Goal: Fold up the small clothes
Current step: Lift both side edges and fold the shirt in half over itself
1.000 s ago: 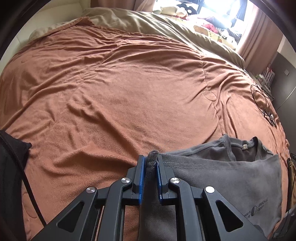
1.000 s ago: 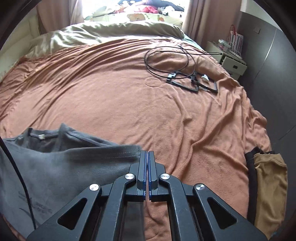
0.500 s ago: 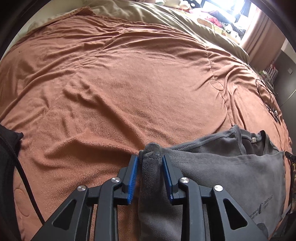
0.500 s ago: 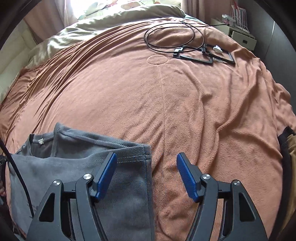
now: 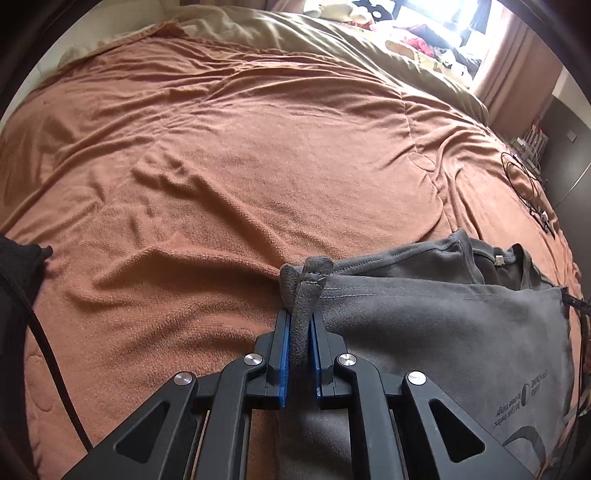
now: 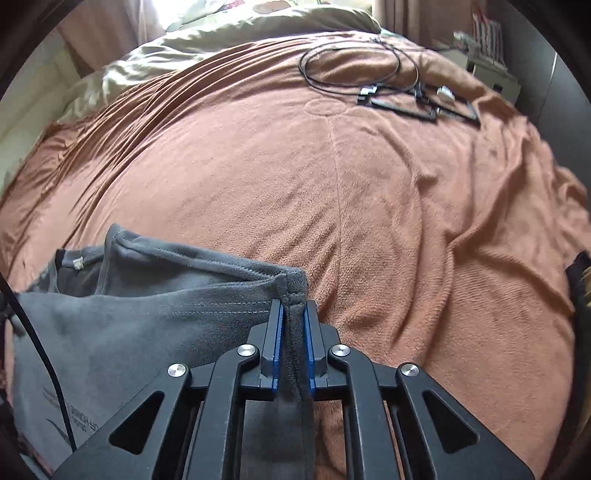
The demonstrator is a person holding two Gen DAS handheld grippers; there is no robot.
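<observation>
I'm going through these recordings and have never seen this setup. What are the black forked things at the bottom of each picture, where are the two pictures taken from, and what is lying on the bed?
The black forked things are two-finger grippers, one held in each of a person's hands; there is no robot arm. Each picture comes from a wide-angle camera mounted on a gripper, looking forward along its fingers, so the bed bulges.

In the left wrist view, the left gripper is pinching a bunched corner of a grey T-shirt; its jaws are closing on the cloth. In the right wrist view, the right gripper is shut on the opposite corner of the same shirt.

The shirt lies on an orange-brown blanket covering the bed. Farther off on the blanket lie a coiled black cable and some flat black frames. An olive duvet lies at the far end.
</observation>
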